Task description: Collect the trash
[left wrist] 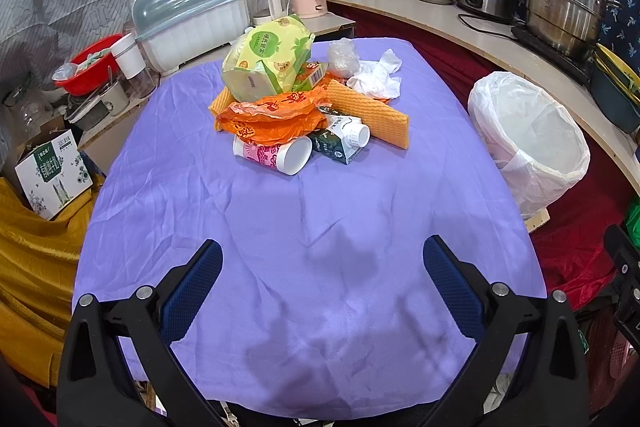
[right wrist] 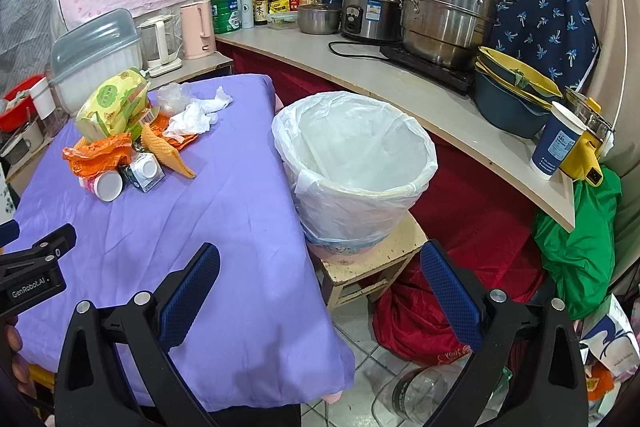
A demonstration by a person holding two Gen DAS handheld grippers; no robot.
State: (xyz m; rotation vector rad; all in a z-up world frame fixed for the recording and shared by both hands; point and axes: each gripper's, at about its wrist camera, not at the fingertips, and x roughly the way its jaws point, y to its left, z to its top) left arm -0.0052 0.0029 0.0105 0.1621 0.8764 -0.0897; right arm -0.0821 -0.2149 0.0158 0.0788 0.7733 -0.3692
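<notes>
Trash pile (left wrist: 304,95) sits at twelve o'clock on the purple-covered worktop (left wrist: 280,227), ahead of the left claw (left wrist: 322,275), spread wide and empty. Lined bin (right wrist: 356,167) stands at two o'clock on a stool (right wrist: 372,259); right claw (right wrist: 320,275) gapes empty too.

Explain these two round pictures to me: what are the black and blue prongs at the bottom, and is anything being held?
No robot arm here: a person holds a two-finger tool in each hand, each with a camera looking along its fingers. One picture is from the left tool, the other from the right tool. Both are open and hold nothing. On the purple-covered table lies a trash pile: a paper cup, small carton, orange wrapper and crumpled tissue. A lined bin stands on a stool beside the table.
</notes>
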